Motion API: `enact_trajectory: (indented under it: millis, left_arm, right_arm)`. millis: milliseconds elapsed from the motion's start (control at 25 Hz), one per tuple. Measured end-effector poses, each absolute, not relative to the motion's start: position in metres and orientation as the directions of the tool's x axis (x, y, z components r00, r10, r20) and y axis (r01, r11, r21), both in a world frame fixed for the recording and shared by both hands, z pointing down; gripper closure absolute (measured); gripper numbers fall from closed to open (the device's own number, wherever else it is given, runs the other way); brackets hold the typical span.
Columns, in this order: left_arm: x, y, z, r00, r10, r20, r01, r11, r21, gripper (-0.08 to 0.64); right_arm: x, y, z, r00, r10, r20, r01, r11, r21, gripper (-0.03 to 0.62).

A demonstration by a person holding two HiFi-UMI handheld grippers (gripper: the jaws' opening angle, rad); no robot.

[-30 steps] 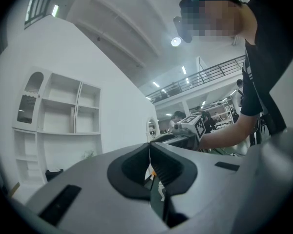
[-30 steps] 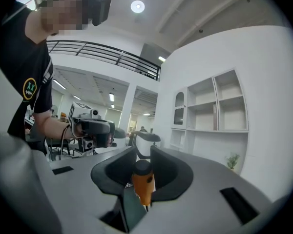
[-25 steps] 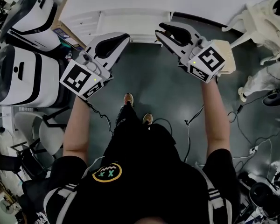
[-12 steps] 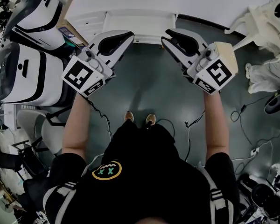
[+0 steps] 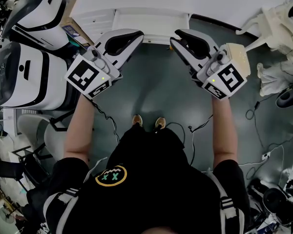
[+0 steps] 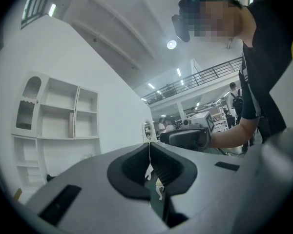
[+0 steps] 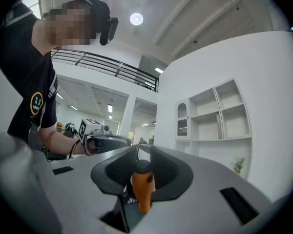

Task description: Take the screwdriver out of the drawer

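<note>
Lab hall: white machines, floor cables, mezzanine railing.

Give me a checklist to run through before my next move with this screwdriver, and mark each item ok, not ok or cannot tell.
1. Grip: right gripper shut on the screwdriver handle: ok.
2. Spare hand: left gripper shut, nothing in it: ok.
3. Clearance: screwdriver in open air, touching only the jaws: ok.
4. Shaft seated straight: cannot tell, only the handle shows.
5. Is the drawer shut: cannot tell, the head view does not show the cabinet front clearly.
</note>
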State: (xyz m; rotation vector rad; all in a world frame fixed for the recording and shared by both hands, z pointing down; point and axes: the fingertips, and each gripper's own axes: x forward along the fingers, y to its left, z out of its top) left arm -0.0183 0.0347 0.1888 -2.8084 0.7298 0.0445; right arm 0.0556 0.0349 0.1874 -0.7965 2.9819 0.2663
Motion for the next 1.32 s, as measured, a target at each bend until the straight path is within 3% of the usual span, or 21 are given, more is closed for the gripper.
enact_trajectory:
  millis: [1000, 1320]
  left_arm:
    - [-0.026, 0.033, 0.186, 0.875, -0.474, -0.094, -0.482, -0.845, -0.229, 0.540]
    - [0.012, 0.045, 0.184, 0.874, -0.478, -0.090, -0.485, -0.842, -0.237, 0.540]
  right_arm:
    - [0.047, 0.033, 0.185, -0.870, -0.486, -0.083, -0.492, 0.851, 0.181, 0.482]
    - [0.084, 0.045, 0.184, -0.873, -0.481, -0.081, -0.487, 0.853, 0.185, 0.482]
